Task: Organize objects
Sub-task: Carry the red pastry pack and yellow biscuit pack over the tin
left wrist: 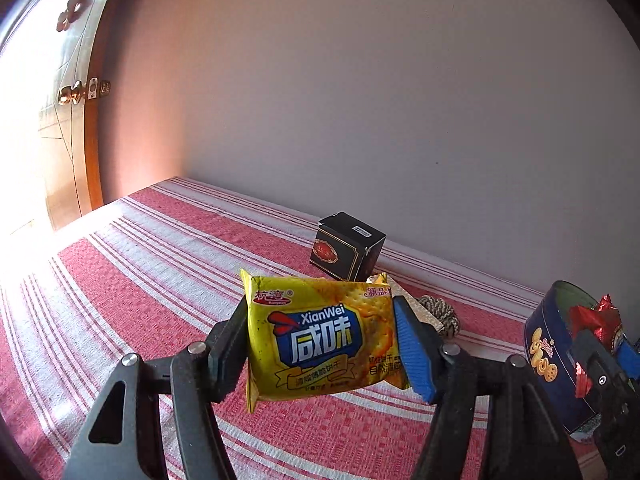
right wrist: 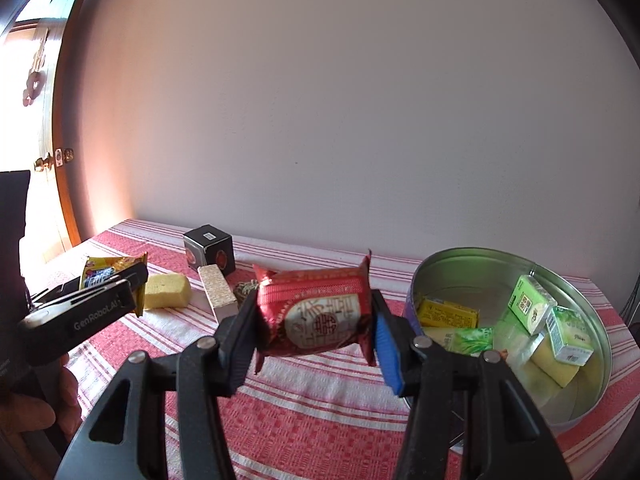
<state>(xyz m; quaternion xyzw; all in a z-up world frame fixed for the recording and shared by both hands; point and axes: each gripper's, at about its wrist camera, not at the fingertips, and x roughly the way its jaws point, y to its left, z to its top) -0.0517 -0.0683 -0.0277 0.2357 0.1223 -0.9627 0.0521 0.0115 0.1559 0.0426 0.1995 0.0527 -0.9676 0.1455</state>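
Left gripper [left wrist: 320, 344] pinches a yellow foil cracker packet [left wrist: 322, 340]; right gripper [right wrist: 314, 320] pinches a red foil snack packet [right wrist: 316, 312]. Carry each above the round metal tin [right wrist: 460, 264] before releasing.

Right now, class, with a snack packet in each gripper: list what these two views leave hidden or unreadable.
- Left wrist view: the blue tin interior, hidden by its wall and the right gripper.
- Right wrist view: the rope bundle, mostly behind the red packet.
- Right wrist view: the yellow packet print, too small and blocked by the left gripper.
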